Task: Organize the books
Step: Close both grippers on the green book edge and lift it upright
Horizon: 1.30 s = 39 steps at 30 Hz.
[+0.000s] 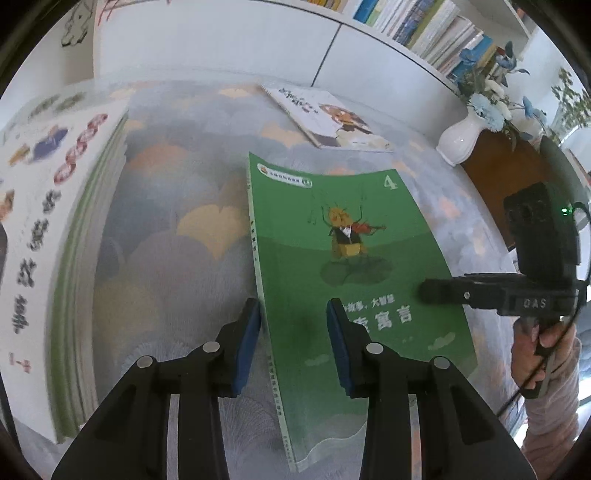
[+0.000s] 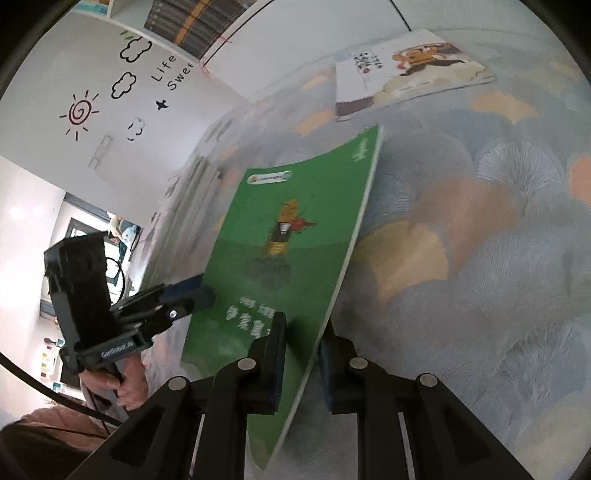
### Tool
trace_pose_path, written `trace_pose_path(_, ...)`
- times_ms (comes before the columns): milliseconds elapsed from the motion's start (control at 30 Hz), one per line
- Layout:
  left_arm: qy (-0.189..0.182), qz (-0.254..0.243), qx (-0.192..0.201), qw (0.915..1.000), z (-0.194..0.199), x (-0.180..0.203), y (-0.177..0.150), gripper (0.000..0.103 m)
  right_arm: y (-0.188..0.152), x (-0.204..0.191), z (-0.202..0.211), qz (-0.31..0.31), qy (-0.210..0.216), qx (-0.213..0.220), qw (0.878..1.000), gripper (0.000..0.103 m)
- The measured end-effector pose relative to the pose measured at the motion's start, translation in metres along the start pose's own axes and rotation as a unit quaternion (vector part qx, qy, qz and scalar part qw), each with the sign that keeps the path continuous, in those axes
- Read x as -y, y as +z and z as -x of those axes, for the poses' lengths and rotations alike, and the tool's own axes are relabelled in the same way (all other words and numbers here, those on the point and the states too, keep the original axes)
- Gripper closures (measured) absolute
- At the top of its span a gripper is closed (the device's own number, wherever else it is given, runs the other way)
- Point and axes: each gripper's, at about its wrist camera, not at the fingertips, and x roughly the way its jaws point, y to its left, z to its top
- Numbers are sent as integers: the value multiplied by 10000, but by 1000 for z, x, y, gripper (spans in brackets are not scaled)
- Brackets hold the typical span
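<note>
A thin green book (image 1: 332, 236) with a violin-playing insect and a "4" on its cover is held bowed and tilted above a patterned cloth (image 1: 177, 206). My left gripper (image 1: 294, 325) is shut on its spine edge, one pad beside the spine and one on the cover. From the right, my right gripper (image 1: 428, 291) clamps the opposite long edge. In the right wrist view the green book (image 2: 295, 221) stands on edge between the pads of my right gripper (image 2: 303, 350), and my left gripper (image 2: 203, 291) bites its far side.
A white picture book (image 1: 332, 118) (image 2: 406, 70) lies flat farther back on the cloth. A tall stack of books (image 1: 55, 221) sits at the left. A white vase (image 1: 461, 136) of blue flowers stands on a wooden stand (image 1: 498, 177). A bookshelf (image 1: 424, 29) runs along the wall.
</note>
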Motion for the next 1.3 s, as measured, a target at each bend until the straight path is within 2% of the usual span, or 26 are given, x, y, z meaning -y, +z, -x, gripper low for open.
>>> trace_pose_path(133,107,-193,96,9997,9,9,0,70,-1,-15,11,248,-195,120,9994,87)
trace_pose_path(300,-162,-173,157,9996,25,8,4,70,2,-24,22,151,-165,305,9993,87)
trace_pose_path(500,-155,-247,347,9990,43,8,9,70,7,-43,38,294,-246,469,9982,87)
trace_pose_path(733,-159,-211,597,9979,68,-8,19,70,15,-73,38,488,-179,618,9967,87)
trace_pose_path(900,-275,29,949,9951,94,-37,31,70,26,-107,32,781,-148,763,9939,87)
trace_pose_path(1167,35,152,1351,9907,135,-88,47,70,57,-170,-2,1311,72,879,9874,86)
trace_pose_path(1300,85,406,1510,9877,148,-123,49,69,72,-197,-28,1544,144,870,9841,86)
